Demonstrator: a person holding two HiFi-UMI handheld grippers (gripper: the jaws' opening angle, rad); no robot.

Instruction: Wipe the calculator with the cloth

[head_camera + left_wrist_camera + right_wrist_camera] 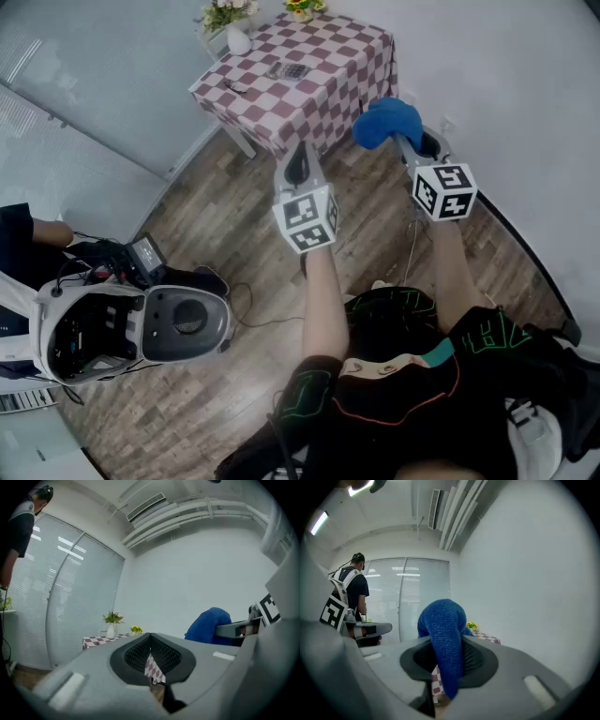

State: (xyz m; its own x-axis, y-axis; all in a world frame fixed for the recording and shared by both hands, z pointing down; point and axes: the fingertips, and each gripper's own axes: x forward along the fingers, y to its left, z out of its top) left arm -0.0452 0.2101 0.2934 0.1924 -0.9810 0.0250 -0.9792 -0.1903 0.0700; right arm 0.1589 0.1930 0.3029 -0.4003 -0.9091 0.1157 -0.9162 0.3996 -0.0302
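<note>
Right tongs [449, 663] clamp cloth [443, 623], calculator [288, 70] indistinct

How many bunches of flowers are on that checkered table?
2. One bunch stands in a white vase at the checkered table's far left corner; a small yellow bunch sits to its right along the far edge. None seem hidden.

Head view: overhead, steeply down. Both gripper views: low, level, facing the far checked table [347, 66], shared by all.
</note>
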